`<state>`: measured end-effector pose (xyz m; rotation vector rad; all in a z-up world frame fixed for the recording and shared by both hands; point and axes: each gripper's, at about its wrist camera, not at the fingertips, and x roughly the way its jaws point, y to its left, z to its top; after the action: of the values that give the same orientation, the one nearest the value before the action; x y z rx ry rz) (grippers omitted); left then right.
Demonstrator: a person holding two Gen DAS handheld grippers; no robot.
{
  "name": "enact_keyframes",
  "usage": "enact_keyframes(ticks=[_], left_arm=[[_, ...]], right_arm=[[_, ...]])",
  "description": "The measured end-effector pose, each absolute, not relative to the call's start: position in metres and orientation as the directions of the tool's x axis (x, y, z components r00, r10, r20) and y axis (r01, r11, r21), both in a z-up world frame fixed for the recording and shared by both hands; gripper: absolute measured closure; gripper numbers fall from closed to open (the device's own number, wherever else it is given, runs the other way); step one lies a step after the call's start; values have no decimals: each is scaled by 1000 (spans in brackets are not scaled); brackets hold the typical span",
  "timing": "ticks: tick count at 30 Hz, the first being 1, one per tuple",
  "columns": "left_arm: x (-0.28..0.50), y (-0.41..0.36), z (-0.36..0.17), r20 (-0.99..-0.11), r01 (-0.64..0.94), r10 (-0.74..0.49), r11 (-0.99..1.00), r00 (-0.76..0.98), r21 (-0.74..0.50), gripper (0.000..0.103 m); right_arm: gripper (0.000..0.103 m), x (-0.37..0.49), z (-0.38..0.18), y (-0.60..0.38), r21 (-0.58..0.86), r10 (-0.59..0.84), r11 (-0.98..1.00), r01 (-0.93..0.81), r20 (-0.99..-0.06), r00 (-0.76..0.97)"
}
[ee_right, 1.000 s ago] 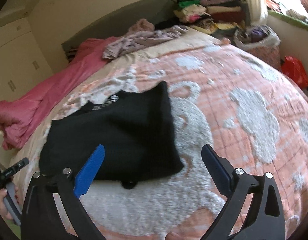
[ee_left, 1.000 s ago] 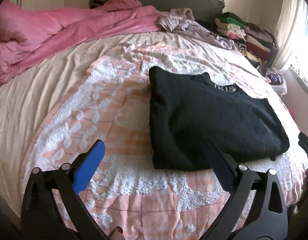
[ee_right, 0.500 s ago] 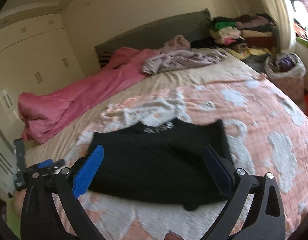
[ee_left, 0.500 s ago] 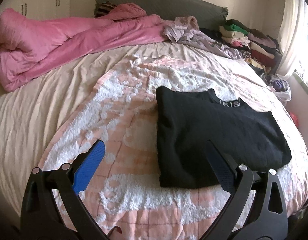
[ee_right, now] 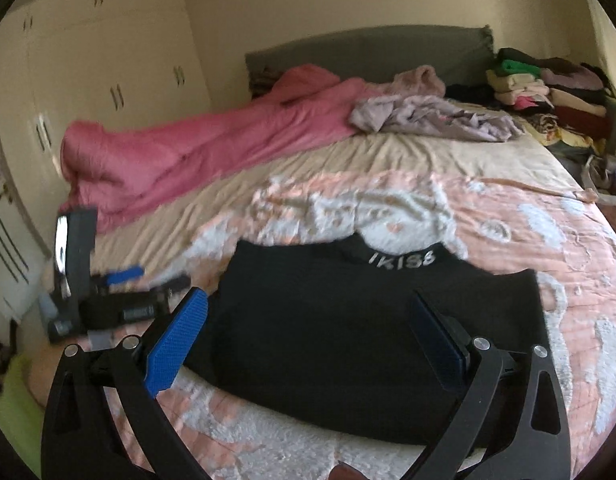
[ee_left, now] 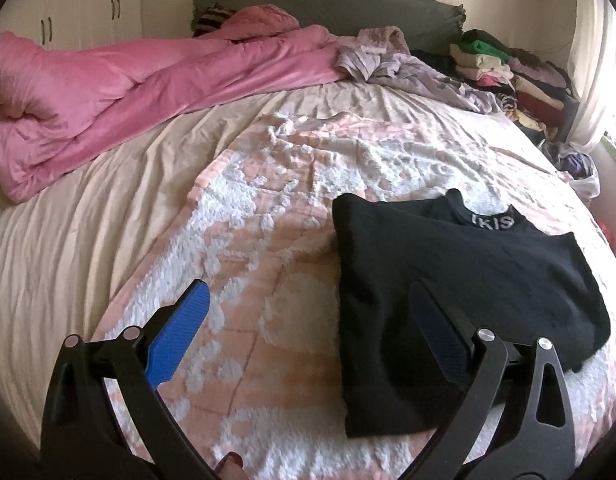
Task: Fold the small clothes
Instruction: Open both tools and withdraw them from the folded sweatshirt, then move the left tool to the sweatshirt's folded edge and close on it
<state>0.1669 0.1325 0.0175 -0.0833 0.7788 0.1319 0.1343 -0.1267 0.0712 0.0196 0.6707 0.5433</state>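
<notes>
One wide bed (ee_left: pixel 88 240) is carrying the black top (ee_left: pixel 448 292), lying flat on its pink blanket, soft and limp, best pinched at a hem corner, while the left gripper (ee_left: pixel 308 332) and right gripper (ee_right: pixel 308 332) are hovering released.

We lose the top's (ee_left: pixel 460 280) lower right behind the left gripper's (ee_left: pixel 308 332) finger. Right view is motion-blurred; the collar print (ee_right: pixel 402 258) is barely legible there. Bag (ee_left: pixel 584 176) at right edge cut off. Clothes pile (ee_right: pixel 548 96) items too small to identify.
</notes>
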Motion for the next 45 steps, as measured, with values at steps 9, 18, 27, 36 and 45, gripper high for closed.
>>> enact_keyframes(ticks=[9,18,27,36,45], left_arm=[[197,139,6,-723,-157,99,988,684,-14,10],[217,141,-5,-740,-157,97,988,665,-12,10],[243,143,-17,-775,-136,72,990,628,-19,10],[254,138,-29,-798,-124,34,991,602,-52,10],[257,135,-34,-809,-122,-14,987,588,-105,10]], right_arm=[[5,129,8,-77,72,439,834,-548,-688,578],[4,111,-35,-36,-91,388,748,-658,-744,544],[5,109,-59,-2,-299,280,690,-659,-729,624],[5,119,-61,12,-408,237,667,-624,-678,696],[47,118,-53,6,-402,281,671,-623,-640,716]])
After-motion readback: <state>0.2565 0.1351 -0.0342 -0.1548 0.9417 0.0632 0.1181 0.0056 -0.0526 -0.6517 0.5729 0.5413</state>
